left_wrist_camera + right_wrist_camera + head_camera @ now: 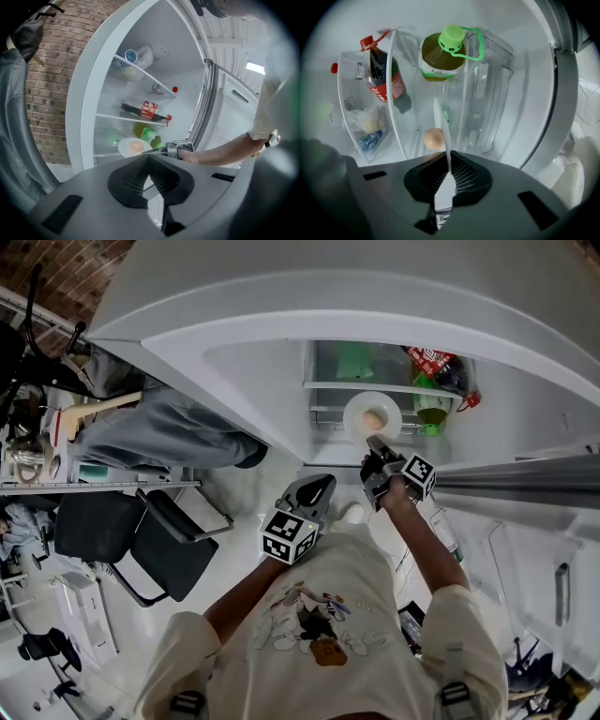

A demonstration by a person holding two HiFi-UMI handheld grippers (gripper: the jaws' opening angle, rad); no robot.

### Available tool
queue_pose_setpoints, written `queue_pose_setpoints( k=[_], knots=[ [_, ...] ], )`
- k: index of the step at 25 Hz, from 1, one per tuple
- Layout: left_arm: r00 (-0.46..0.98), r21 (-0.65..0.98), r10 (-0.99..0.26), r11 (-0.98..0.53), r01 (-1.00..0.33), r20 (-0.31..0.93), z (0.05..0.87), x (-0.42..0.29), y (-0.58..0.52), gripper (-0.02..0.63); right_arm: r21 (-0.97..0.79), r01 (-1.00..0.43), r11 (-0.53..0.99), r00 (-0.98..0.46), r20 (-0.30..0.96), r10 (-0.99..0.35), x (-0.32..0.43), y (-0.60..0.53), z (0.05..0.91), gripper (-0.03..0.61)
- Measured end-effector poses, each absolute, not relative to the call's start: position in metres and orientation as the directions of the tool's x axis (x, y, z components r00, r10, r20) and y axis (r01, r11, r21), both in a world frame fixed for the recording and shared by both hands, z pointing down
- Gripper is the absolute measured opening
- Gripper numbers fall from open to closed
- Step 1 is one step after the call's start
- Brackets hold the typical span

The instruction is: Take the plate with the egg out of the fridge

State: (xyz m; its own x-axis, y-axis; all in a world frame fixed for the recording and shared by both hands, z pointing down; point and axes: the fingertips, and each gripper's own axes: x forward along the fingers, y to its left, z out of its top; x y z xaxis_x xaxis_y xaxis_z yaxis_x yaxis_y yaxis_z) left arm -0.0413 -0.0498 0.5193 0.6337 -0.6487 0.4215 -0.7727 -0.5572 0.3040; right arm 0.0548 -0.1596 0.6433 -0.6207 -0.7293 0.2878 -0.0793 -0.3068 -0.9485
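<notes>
A white plate (372,416) with a brown egg (374,418) on it sits at the front of a lower shelf in the open fridge (281,362). My right gripper (377,450) is shut on the plate's near rim. In the right gripper view the plate (443,126) shows edge-on between the jaws of the right gripper (449,171), with the egg (434,138) to its left. My left gripper (317,489) hangs shut and empty in front of the fridge, lower left of the plate. In its own view the left gripper (149,159) faces the plate (124,150) and egg (136,146).
A green-capped bottle (440,54) of yellowish liquid and a red-capped cola bottle (382,75) stand on shelves near the plate. The open fridge door (525,479) is at the right. A person in grey trousers (169,432) and a black chair (131,540) are at the left.
</notes>
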Motion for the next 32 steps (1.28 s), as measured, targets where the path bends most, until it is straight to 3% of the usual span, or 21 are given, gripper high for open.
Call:
queue_pose_setpoints(
  k=[32],
  knots=[
    [0.667,0.329,-0.63,-0.58,-0.745,0.399,0.519,-0.042,-0.064,0.009,-0.965,0.009,-0.263,-0.647,0.195,-0.737,0.042,-0.136,0.577,0.021]
  ],
)
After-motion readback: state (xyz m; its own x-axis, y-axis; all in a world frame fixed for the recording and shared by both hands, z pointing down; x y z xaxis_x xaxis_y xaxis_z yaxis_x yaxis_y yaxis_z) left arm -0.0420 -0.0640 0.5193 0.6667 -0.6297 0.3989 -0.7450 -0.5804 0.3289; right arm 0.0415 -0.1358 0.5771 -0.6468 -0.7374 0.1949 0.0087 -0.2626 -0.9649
